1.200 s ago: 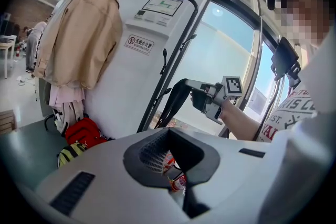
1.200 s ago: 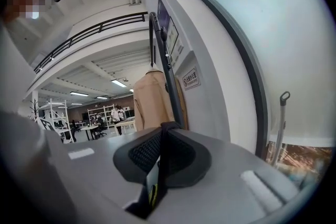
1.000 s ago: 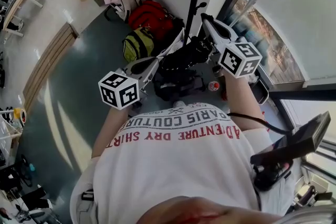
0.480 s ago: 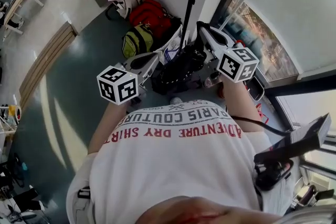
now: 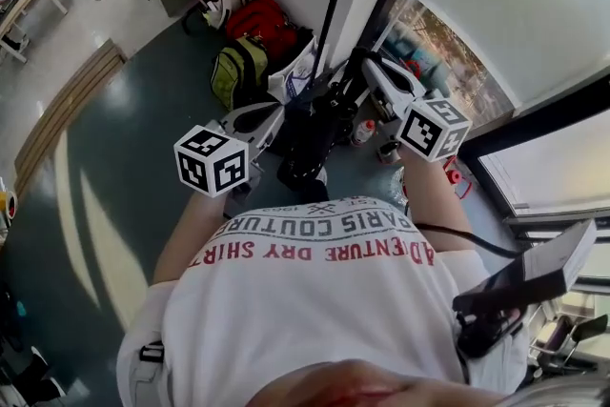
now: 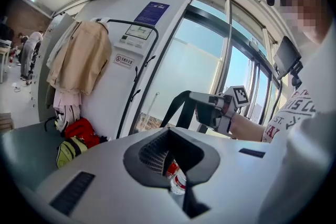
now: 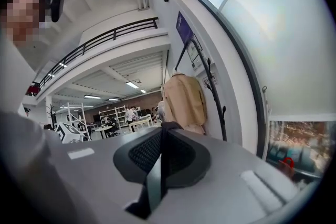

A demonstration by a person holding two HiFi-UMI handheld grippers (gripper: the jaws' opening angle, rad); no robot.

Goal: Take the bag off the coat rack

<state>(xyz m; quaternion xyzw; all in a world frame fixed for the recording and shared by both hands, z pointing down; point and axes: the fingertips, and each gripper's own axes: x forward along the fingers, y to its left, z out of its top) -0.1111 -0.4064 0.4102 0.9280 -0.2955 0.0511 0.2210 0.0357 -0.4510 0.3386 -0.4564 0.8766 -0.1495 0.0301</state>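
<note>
As right gripper [image 7: 164, 132] pinches its strap [image 7: 156, 178], bag [image 5: 310, 143] hanging beneath

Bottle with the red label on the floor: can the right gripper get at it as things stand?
Probably not yet. The right gripper is shut on the strap of the black bag, so it is not free; the bottle stands down on the floor, apparently unblocked otherwise.

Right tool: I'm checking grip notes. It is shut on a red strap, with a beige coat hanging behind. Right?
No: the strap in the right tool is black, not red, as the right gripper view shows. The tool is shut on it; a beige coat hangs behind.
</note>
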